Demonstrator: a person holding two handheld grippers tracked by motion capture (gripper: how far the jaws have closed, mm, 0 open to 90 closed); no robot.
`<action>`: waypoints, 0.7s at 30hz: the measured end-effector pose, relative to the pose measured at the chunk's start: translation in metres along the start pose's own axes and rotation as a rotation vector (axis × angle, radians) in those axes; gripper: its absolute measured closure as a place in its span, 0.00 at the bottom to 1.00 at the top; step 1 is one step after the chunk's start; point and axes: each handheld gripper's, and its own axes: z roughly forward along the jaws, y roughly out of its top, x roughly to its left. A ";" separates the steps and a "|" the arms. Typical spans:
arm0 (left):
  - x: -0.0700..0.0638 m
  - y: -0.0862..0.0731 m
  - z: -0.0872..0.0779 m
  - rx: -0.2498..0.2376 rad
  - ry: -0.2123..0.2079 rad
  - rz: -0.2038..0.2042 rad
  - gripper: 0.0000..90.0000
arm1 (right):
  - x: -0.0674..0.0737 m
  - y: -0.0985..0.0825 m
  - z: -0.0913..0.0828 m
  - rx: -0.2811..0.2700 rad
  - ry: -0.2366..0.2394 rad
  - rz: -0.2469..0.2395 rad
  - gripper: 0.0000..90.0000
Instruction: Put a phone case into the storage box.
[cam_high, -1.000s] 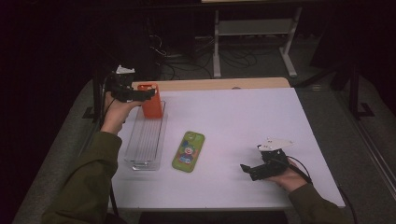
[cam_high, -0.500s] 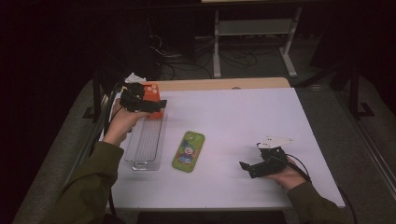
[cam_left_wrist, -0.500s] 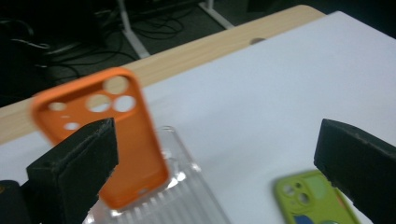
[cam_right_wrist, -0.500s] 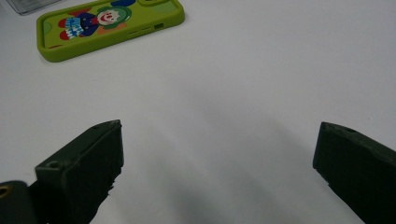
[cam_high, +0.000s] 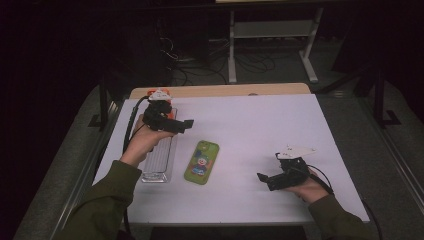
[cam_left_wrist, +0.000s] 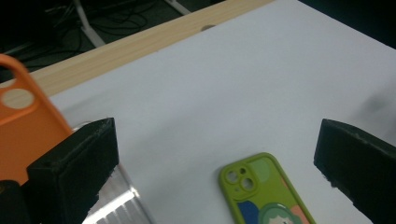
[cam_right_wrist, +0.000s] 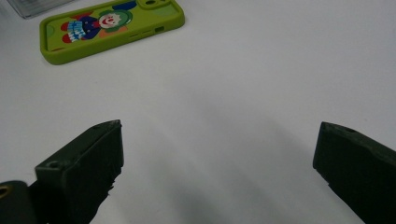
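A green phone case (cam_high: 201, 162) printed with a cartoon clown lies flat on the white table, just right of a clear plastic tray (cam_high: 157, 159). My left gripper (cam_high: 186, 124) hovers open over the tray's far end, pointing right. In the left gripper view, its wide-apart jaws (cam_left_wrist: 215, 140) frame bare table and the green case (cam_left_wrist: 266, 191), and an orange phone case (cam_left_wrist: 23, 121) stands at the left by the tray (cam_left_wrist: 116, 205). My right gripper (cam_high: 264, 181) rests open and low near the table's front right. Its own view (cam_right_wrist: 219, 149) has the green case (cam_right_wrist: 107, 25) beyond it.
The white table top (cam_high: 260, 125) has a wooden strip (cam_high: 220, 90) along its far edge. Beyond it are dark floor, cables and a metal stand (cam_high: 270, 35). A corner of the clear tray (cam_right_wrist: 37, 5) sits at the top left of the right gripper view.
My left gripper has come off the orange case, opened and swung right and a little nearer over the tray. The right gripper has stayed put.
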 end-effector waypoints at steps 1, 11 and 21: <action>-0.002 -0.001 0.001 0.000 -0.012 0.003 0.00 | 0.000 0.000 0.001 0.000 0.001 -0.002 0.01; -0.028 -0.020 0.005 -0.047 -0.136 0.021 0.00 | -0.002 0.007 0.003 -0.008 0.004 -0.009 0.02; -0.044 -0.044 -0.001 -0.074 -0.196 0.071 0.00 | 0.014 0.027 0.019 0.035 0.063 -0.055 0.17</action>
